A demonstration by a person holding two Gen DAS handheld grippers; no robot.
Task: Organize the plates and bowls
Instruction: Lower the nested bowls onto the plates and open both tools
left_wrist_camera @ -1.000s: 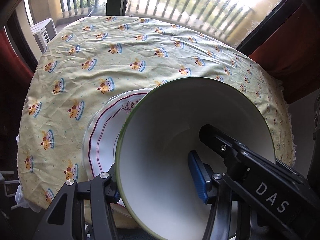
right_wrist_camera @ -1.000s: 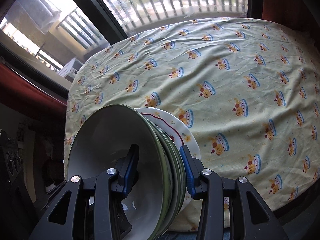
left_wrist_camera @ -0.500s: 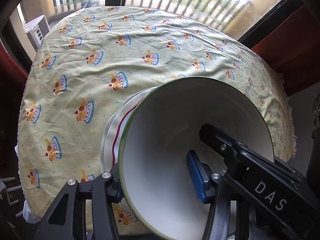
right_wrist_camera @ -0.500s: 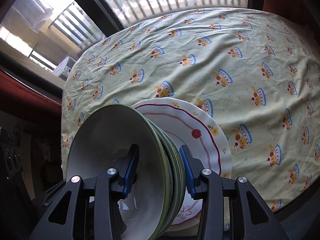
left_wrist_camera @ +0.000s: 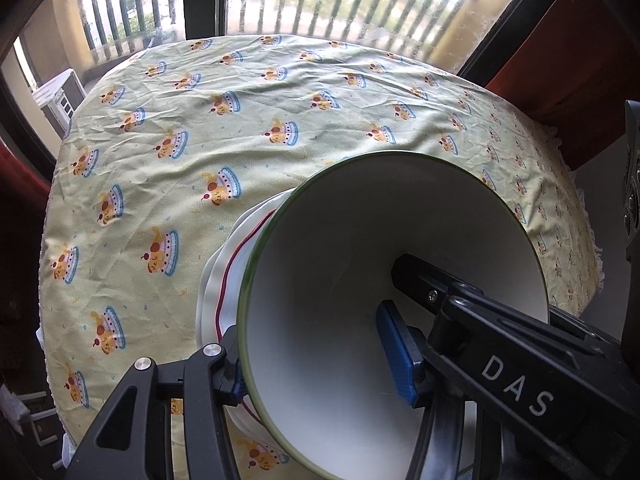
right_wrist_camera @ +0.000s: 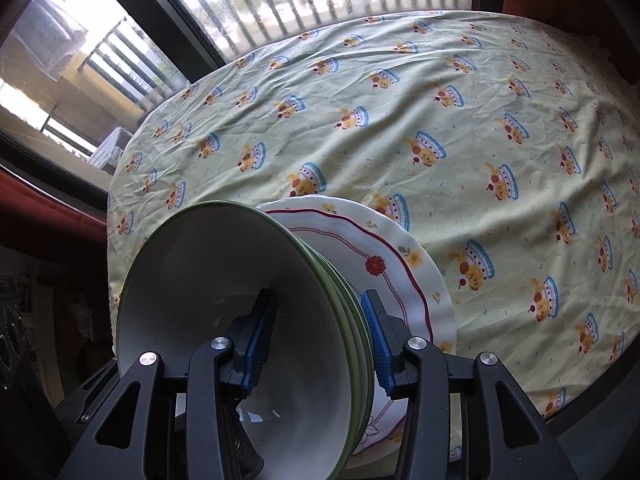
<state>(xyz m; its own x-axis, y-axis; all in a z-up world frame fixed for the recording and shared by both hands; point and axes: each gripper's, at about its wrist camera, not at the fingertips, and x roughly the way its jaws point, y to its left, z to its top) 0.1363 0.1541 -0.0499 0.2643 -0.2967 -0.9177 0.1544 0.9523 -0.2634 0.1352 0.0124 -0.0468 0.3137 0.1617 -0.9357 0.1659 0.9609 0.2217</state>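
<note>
Bright backlight from the window [left_wrist_camera: 360, 4], glare, fisheye-bent dark edges.

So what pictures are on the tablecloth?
Little cakes with blue frills on the pale yellow-green tablecloth; the right wrist view shows them best.

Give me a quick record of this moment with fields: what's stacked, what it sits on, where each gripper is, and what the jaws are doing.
stack: nested green-rimmed bowls on a floral plate
surface: table under a yellow patterned tablecloth
left gripper: straddles the stack's rim, one finger inside the top bowl, one outside; jaws opening
right gripper: straddles the bowl rims on the other side, one finger inside, one outside; jaws opening
background: window with railing
</note>
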